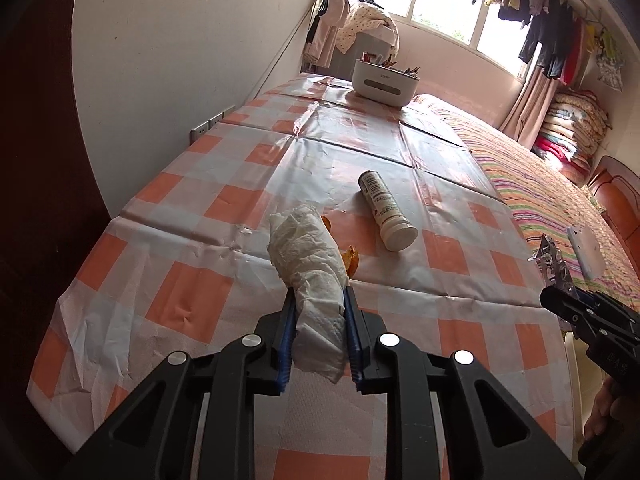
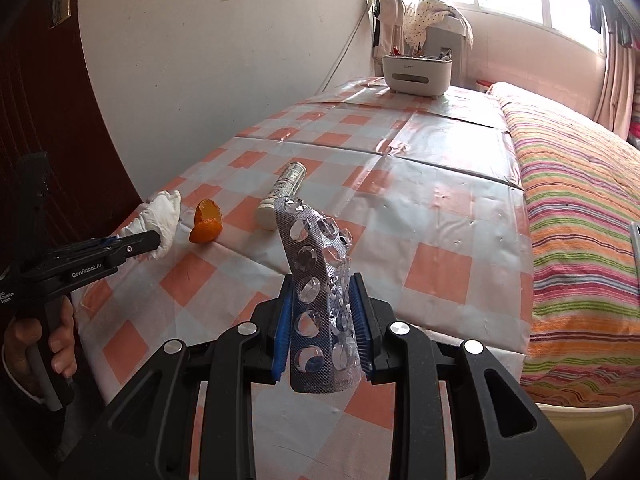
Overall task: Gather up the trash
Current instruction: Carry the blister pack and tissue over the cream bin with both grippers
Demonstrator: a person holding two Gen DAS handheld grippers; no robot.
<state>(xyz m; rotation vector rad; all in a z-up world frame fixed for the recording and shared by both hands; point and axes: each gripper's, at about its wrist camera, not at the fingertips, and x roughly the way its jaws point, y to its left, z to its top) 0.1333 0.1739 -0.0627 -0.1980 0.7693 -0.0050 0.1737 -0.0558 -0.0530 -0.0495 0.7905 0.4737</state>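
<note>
My left gripper [image 1: 319,300] is shut on a crumpled white tissue [image 1: 308,256] and holds it above the checked tablecloth [image 1: 180,208]. My right gripper [image 2: 322,286] is shut on an empty silver blister pack [image 2: 316,280], also held above the cloth. The orange peel [image 2: 206,221] lies on the table just beyond the tissue; in the left wrist view [image 1: 350,262] it is mostly hidden behind the tissue. A white bottle [image 1: 386,210] lies on its side further in, and also shows in the right wrist view [image 2: 282,194]. The left gripper and tissue [image 2: 162,220] show at the left of the right wrist view.
A white bin [image 1: 384,84] with trash in it stands at the table's far end, near the window. A bed with a striped cover [image 2: 580,208] runs along the table's right side. A wall [image 1: 180,48] borders the left. A dark door [image 2: 44,100] stands at the near left.
</note>
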